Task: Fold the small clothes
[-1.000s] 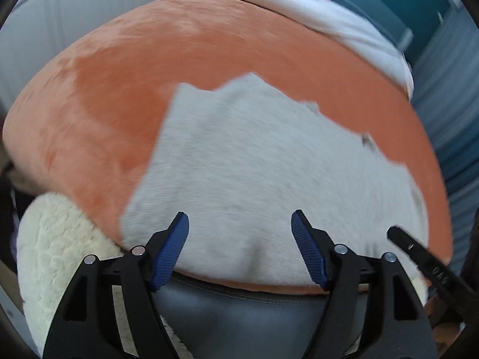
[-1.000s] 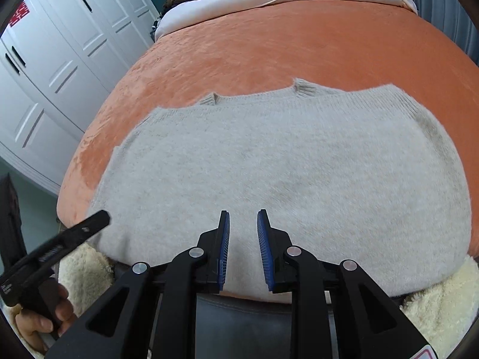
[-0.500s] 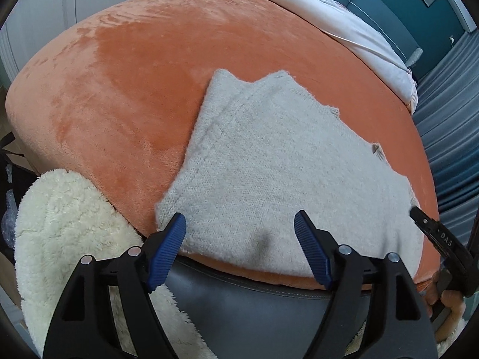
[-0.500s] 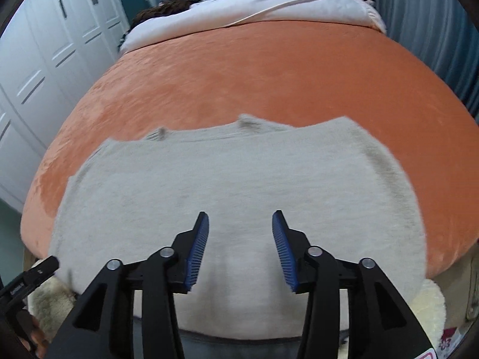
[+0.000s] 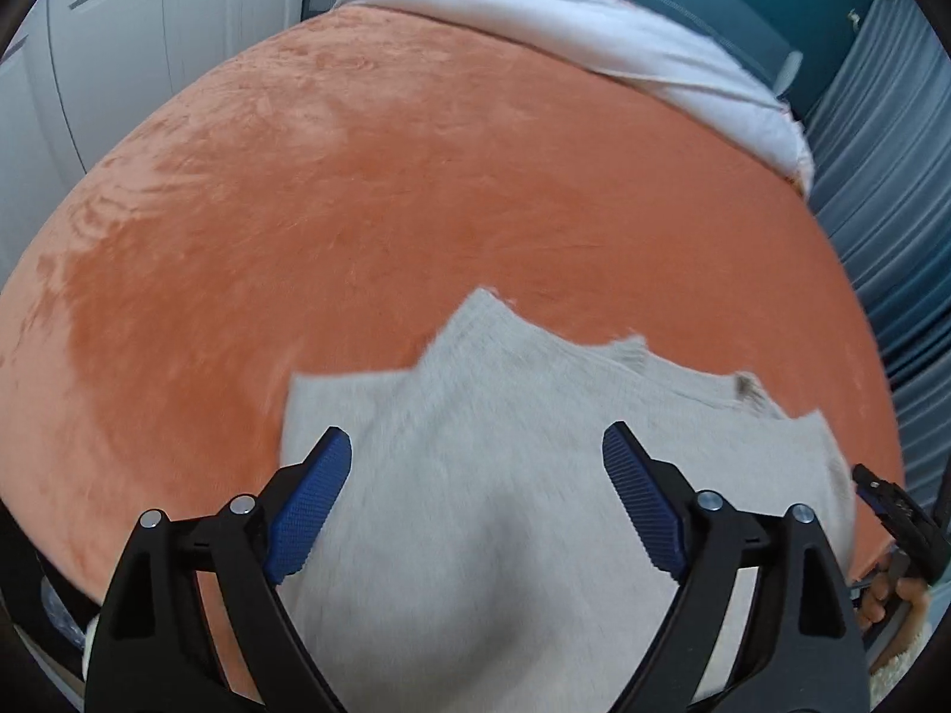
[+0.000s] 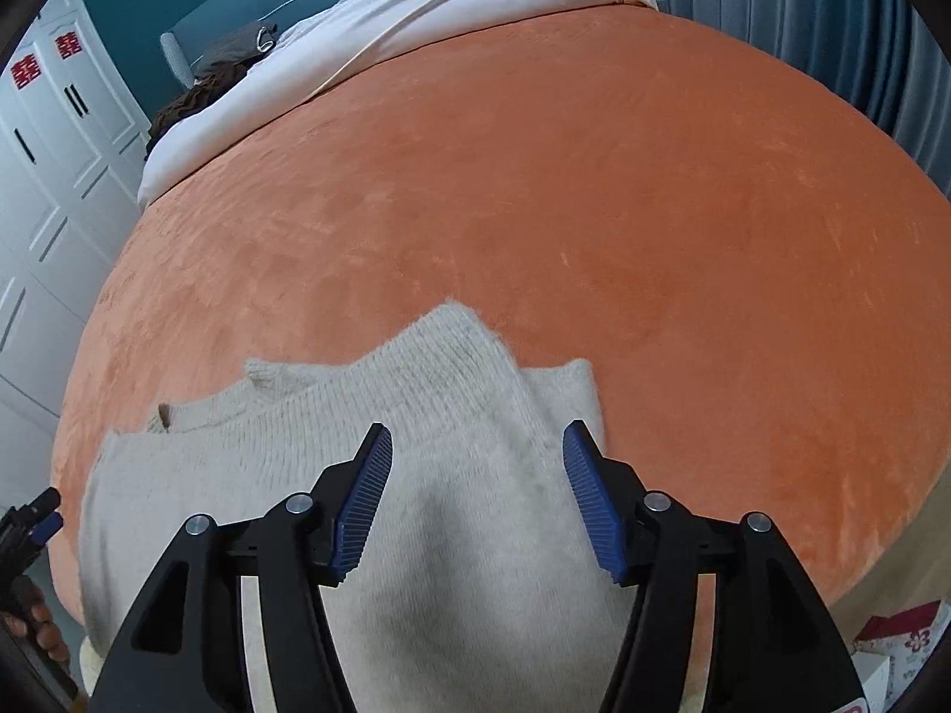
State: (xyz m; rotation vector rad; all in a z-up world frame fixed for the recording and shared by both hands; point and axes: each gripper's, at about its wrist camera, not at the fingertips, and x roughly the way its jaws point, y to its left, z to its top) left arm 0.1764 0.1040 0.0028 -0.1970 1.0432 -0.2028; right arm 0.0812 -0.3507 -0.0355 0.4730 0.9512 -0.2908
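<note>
Blue-padded jaws of the left gripper point(image 5: 475, 505) have just been opening and are seen spread wide, with nothing pressed between them; those of the right gripper point(image 6: 475, 493) have likewise been opening, to a moderate gap, and are also empty. Beneath both, at the near edge of the orange plush bed cover point(image 5: 416, 208), the fuzzy light-grey knitted sweater point(image 5: 505, 475) is laid partly folded. It is judged soft, light and limp, best pinched at a hem or corner. Farther off, a white duvet point(image 6: 416, 18) is bunched.
</note>
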